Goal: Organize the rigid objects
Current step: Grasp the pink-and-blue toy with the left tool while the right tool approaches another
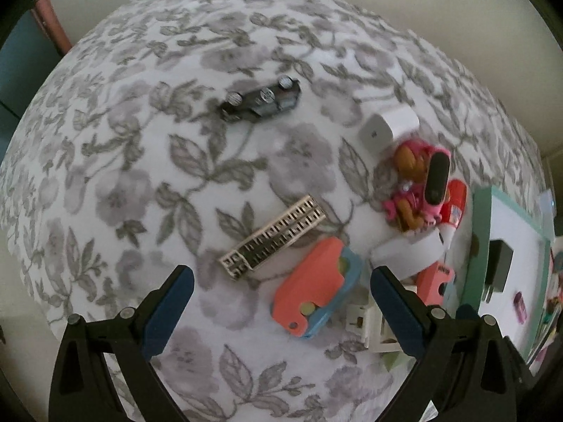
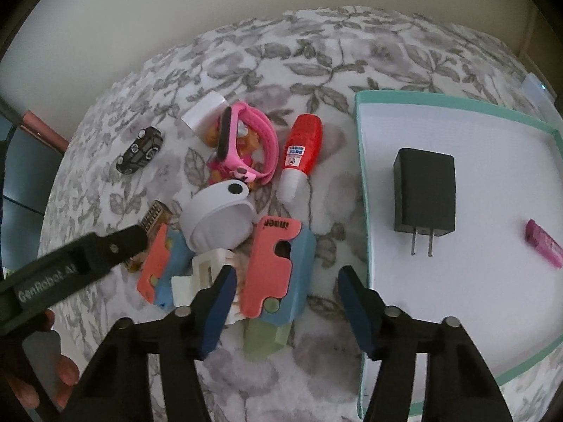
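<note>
Hidden or unclear: the white clip [image 2: 200, 277] lies partly under the right gripper's [image 2: 285, 302] left finger and between the two cutters. A pale green item [image 2: 264, 341] shows only below the near cutter; its kind cannot be told. The brown figure [image 2: 214, 133] is mostly covered by the pink watch [image 2: 246, 140]. The patterned strip [image 1: 272, 237] is clear in the left wrist view; in the right wrist view the left gripper's finger cuts it off. The surface is a floral cloth [image 1: 140, 176]; what lies under it cannot be told.

Count: two pink-and-blue cutters [image 2: 278, 270] [image 2: 162, 267]; one toy car [image 1: 262, 100]; one red bottle [image 2: 302, 147]; one round white case [image 2: 220, 218]; one white block [image 1: 388, 128]; one tray [image 2: 362, 176] holding one black charger [image 2: 424, 193] and one pink stick [image 2: 543, 248].

Right gripper: jaws half spread, pinching nothing. The near cutter lies between the fingers, closer to the left one, below the fingertips; no pad presses on it. The tray lies just right of the right finger.

Left gripper [image 1: 281, 295]: jaws spread wide, empty. The other cutter lies between its fingers, nearer the right one; the strip lies just beyond. A hand [image 2: 42, 379] shows at the right wrist view's lower left edge.
</note>
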A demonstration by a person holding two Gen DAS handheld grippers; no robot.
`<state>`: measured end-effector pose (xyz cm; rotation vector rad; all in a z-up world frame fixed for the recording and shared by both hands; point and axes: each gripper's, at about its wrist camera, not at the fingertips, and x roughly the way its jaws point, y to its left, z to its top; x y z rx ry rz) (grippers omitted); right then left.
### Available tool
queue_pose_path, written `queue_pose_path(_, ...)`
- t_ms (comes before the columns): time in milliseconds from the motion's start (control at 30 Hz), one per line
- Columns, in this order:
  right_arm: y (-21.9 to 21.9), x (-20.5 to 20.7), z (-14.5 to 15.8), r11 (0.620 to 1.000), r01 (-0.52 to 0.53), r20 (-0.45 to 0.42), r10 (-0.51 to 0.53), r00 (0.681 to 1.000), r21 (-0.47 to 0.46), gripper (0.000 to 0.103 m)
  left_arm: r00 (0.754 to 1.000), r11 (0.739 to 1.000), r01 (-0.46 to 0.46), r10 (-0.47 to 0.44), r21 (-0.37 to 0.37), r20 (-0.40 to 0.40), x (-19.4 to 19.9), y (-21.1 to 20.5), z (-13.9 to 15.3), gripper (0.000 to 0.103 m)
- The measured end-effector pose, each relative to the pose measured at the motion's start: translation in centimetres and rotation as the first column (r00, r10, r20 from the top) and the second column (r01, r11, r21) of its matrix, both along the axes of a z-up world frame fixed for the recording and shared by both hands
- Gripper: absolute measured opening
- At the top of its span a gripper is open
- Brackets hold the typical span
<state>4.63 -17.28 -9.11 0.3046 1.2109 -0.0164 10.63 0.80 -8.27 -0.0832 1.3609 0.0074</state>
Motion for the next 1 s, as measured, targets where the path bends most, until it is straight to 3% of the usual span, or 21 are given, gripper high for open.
queue_pose_path(100,0.2,0.1,-0.2,1.000,-0.004,-0.007,0.004,1.000,-0.018,0.058,0.999,1.000,0.016,-0.016,0.005,-0.029,-0.1,-0.6,-0.9,0.087)
queue_pose_path(200,0.9,0.3,-1.0,0.999,-0.021,-0.031,0.020,0.999,-0.037,0.058,0.998,1.000,0.025,-0.025,-0.001,-0.065,-0.3,-0.9,-2.0,0.084)
queue_pose_path(600,1.6,0.9,-2.2,0.998,-0.051,-0.050,0.050,0.998,-0.029,0.051,0.995,0.995,0.072,-0.067,0.065,-0.068,-0.7,-2.1,-2.9,0.082)
queue_pose_path(833,3.0,1.0,-2.3,0.984,-0.108,-0.041,0.103,0.994,-0.139,0.050,0.995,0.992,0.086,-0.080,0.098,-0.062,-0.5,-2.6,-3.3,0.082)
queue_pose_path(867,3.2,1.0,-2.4,0.982,-0.114,-0.040,0.110,0.993,-0.150,0.050,0.995,0.991,0.085,-0.079,0.099,-0.061,-0.6,-2.7,-3.3,0.079)
queue_pose_path(967,3.5,0.9,-2.4,0.979,-0.122,-0.039,0.117,0.992,-0.163,0.049,0.994,0.991,0.098,-0.093,0.086,-0.063,-0.5,-2.7,-3.1,0.050)
queue_pose_path(1000,3.5,0.9,-2.4,0.981,-0.118,-0.040,0.113,0.993,-0.157,0.048,0.993,0.993,0.096,-0.091,0.066,-0.072,-0.5,-2.7,-3.2,0.048)
